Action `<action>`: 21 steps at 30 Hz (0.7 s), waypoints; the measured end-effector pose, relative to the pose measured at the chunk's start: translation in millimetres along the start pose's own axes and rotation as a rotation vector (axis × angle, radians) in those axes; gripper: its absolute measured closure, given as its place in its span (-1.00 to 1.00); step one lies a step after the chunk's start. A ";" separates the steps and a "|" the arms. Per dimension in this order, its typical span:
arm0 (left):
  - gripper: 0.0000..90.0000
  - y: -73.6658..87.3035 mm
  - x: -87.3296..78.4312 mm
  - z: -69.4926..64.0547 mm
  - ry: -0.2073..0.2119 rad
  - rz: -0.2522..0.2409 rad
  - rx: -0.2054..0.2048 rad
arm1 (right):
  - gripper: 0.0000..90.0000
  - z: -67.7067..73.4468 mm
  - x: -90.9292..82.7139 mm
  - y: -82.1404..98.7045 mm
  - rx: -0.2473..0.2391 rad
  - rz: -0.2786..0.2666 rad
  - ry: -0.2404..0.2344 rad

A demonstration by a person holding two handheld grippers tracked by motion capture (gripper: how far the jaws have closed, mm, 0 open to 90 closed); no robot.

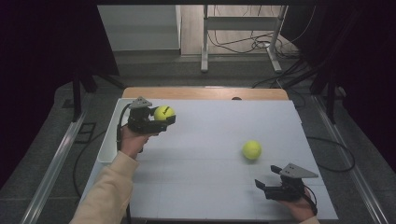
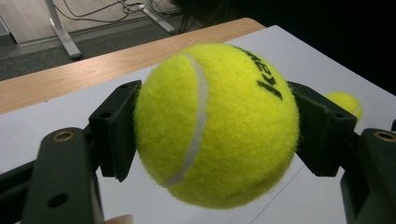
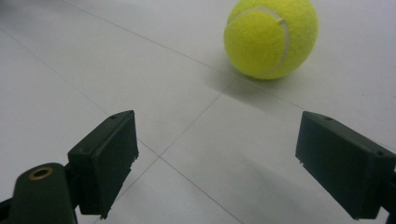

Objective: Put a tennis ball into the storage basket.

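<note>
Nearest to us, low at the right of the high view, the right gripper [image 1: 267, 185] sits in a hand just above the white tabletop [image 1: 205, 186]. Its jaws stand wide apart with nothing between them. In the right gripper view we see bare white board, crossed by thin seam lines, in the gap between the pads [image 3: 109, 154].

Beyond those open jaws, ahead and a little toward the right pad, a yellow tennis ball [image 3: 272, 36] rests on the table, well clear of both tips. The high view puts this loose ball [image 1: 251, 150] near the gripper, up and left of it, not touching it.

Farther off, at the left side of the table, the left gripper [image 1: 163, 117] is held up by a hand with a cream sleeve [image 1: 109, 191]. Its jaws are closed on a second tennis ball [image 2: 215, 123], one pad pressing each flank. We see the ball clear of the table surface, white seam facing the camera, black lettering on its upper right. It fills the span between the jaws.

Past the held ball's right pad, the loose ball peeks out on the table. A wooden table edge [image 1: 205, 93] runs behind the white board.
</note>
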State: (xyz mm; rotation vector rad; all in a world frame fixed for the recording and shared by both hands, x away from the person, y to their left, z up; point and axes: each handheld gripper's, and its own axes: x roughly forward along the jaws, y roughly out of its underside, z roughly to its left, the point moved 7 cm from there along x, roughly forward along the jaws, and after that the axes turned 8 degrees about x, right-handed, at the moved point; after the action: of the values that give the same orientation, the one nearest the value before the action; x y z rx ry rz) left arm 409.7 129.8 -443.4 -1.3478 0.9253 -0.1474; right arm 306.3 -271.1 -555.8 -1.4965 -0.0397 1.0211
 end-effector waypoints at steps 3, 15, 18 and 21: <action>-0.42 -0.9 0.3 2.3 -0.005 0.004 0.000 | -0.70 0.0 0.0 0.0 0.000 0.000 0.001; -0.42 -2.3 1.4 15.0 -0.036 0.022 -0.004 | -0.70 -0.1 -0.4 0.0 0.000 0.001 0.000; -0.42 -3.0 0.0 20.2 -0.050 0.024 -0.006 | -0.70 0.0 -0.3 -0.1 0.000 -0.001 -0.001; -0.42 -3.4 -1.0 23.7 -0.059 0.025 -0.010 | -0.70 -0.1 -0.2 0.0 0.000 -0.001 0.000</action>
State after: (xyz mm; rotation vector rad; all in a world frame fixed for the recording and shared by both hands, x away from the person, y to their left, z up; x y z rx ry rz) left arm 425.6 147.6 -441.4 -1.3428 0.8942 -0.0838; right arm 306.3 -271.3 -555.7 -1.4961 -0.0403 1.0208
